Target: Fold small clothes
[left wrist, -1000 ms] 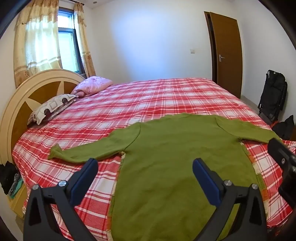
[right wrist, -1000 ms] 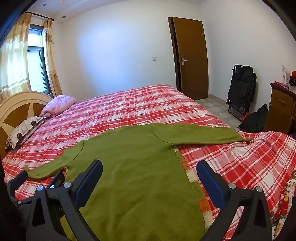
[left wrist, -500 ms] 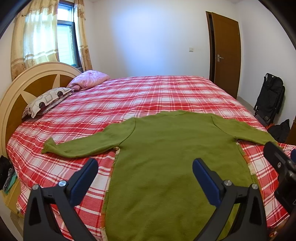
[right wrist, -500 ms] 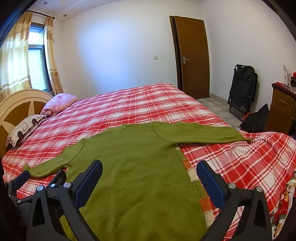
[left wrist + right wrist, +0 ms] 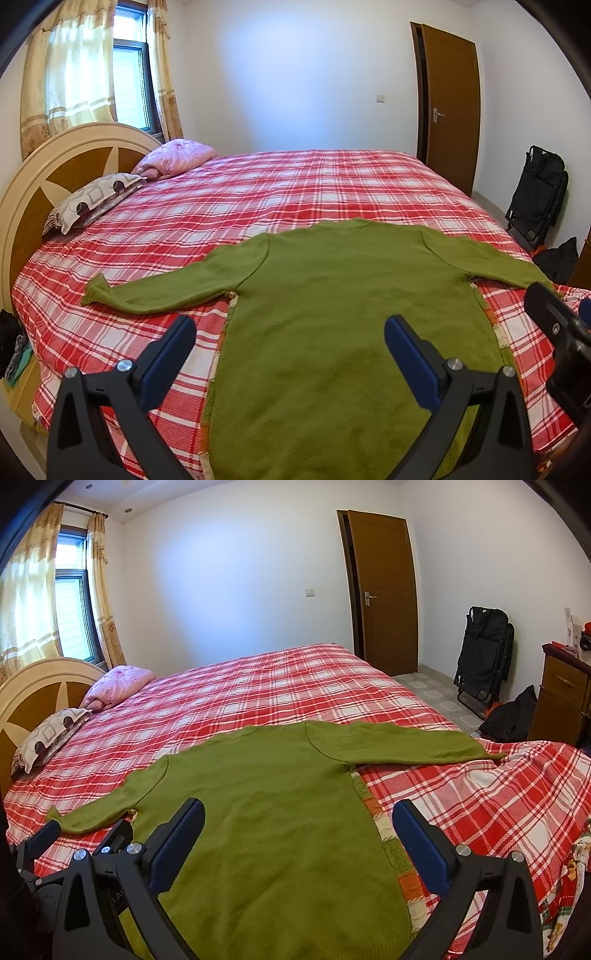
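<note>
A green sweater (image 5: 332, 314) lies flat on the bed (image 5: 295, 184), sleeves spread out to both sides (its near hem runs out of view). The left gripper (image 5: 290, 354) and right gripper (image 5: 299, 838) hang above its lower half, jaws wide apart, holding nothing. Two pillows (image 5: 92, 199) rest by the headboard (image 5: 33, 184).

We see a big bed (image 5: 295, 184) with a red and white checked cover. A green sweater (image 5: 332, 314) lies flat on it, both sleeves spread out to the sides. Near the round headboard (image 5: 37, 177) a spotted pillow (image 5: 92, 199) lies on the bed, with a pink pillow (image 5: 177, 157) just beside it.
</note>
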`<state>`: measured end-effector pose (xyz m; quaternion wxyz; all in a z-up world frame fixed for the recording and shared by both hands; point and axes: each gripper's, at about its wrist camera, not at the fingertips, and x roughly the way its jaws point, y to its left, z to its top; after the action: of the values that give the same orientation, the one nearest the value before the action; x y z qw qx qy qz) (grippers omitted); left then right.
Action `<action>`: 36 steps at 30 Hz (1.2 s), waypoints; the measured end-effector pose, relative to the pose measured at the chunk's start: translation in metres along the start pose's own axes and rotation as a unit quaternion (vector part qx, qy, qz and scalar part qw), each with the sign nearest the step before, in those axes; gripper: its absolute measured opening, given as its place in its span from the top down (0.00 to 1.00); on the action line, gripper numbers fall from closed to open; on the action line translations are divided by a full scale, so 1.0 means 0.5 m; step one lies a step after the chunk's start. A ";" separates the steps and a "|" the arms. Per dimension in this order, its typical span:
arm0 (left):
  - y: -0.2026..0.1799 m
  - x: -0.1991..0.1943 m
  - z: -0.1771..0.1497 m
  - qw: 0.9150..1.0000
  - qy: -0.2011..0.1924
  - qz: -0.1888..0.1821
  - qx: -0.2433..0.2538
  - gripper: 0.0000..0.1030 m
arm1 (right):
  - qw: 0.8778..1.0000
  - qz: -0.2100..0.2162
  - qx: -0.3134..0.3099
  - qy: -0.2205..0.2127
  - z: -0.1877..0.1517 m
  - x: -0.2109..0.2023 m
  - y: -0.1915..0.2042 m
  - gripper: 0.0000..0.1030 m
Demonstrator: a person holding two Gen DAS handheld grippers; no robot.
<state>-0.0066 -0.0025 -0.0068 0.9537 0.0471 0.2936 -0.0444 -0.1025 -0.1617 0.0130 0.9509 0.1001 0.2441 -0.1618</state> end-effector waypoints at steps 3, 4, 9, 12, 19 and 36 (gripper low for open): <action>0.000 0.000 -0.001 1.000 0.000 0.000 0.000 0.00 | 1.000 0.000 -0.001 0.001 0.000 0.000 0.002 0.01; 0.000 0.002 0.000 1.000 0.001 0.000 0.000 0.00 | 1.000 0.000 -0.001 0.001 -0.001 0.000 0.001 0.01; 0.000 0.001 0.000 1.000 0.000 0.000 0.000 0.00 | 1.000 0.001 0.001 0.001 -0.001 0.000 0.001 0.01; -0.001 0.002 -0.002 1.000 0.001 -0.001 -0.001 0.00 | 1.000 0.001 0.001 0.002 -0.003 -0.001 0.001 0.01; 0.000 0.002 -0.003 1.000 0.004 -0.003 -0.003 0.00 | 1.000 0.001 0.001 0.003 -0.003 0.000 0.001 0.01; -0.007 0.006 -0.005 1.000 0.007 -0.002 -0.001 0.00 | 1.000 0.002 0.002 0.009 -0.008 0.005 0.003 0.01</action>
<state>-0.0061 -0.0059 -0.0108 0.9516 0.0460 0.3005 -0.0455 -0.1017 -0.1598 0.0087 0.9487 0.1038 0.2524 -0.1594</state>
